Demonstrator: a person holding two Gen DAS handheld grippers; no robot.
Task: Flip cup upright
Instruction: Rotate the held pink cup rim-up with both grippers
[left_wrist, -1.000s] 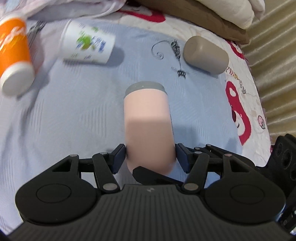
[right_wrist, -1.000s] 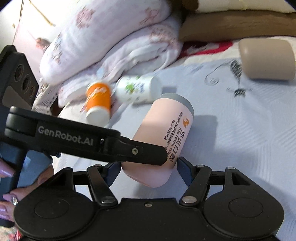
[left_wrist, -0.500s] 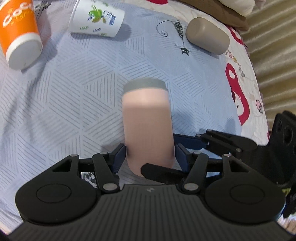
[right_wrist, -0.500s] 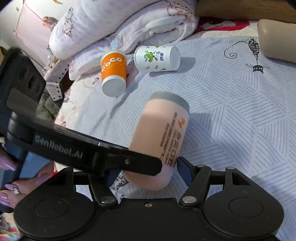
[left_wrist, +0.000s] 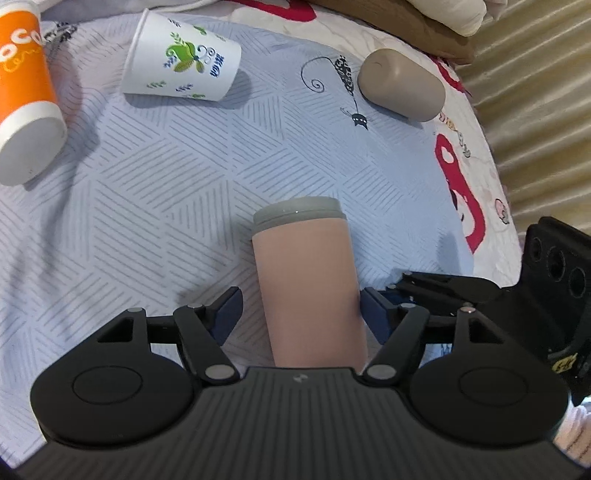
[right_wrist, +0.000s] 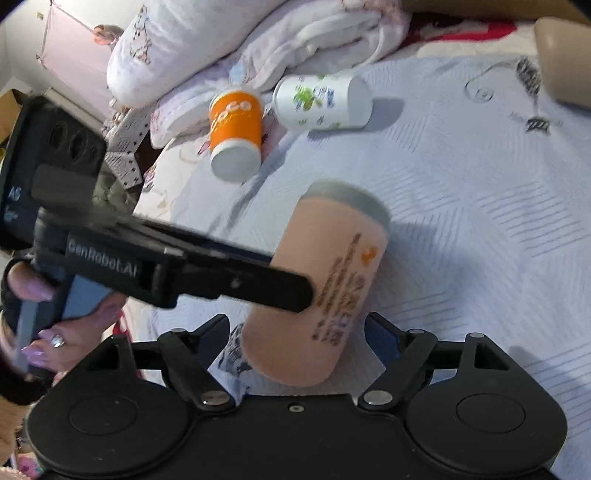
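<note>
Pink tumbler with a grey lid, lying tilted near the middle of the bed, base toward both cameras, lid pointing away. Left tongs spread, a visible gap between each blue pad and the tumbler's sides. Right tongs spread too, straddling the tumbler's base end without touching; printed orange lettering running down its side. Black finger of the left device, marked with white lettering, reaching in from the left edge of the right wrist view and overlapping the tumbler's flank; contact there impossible to judge through the blur. A hand with painted nails and a ring wrapped round that device's handle. Toward the far left corner of the bed, an orange paper cup on its side, white base facing the camera. Just beside it, a white paper cup with a green leaf print, also on its side. Toward the far right edge, a beige tumbler lying down, well apart from the pink one. Bunched white blanket piled along the far edge behind the paper cups.
</note>
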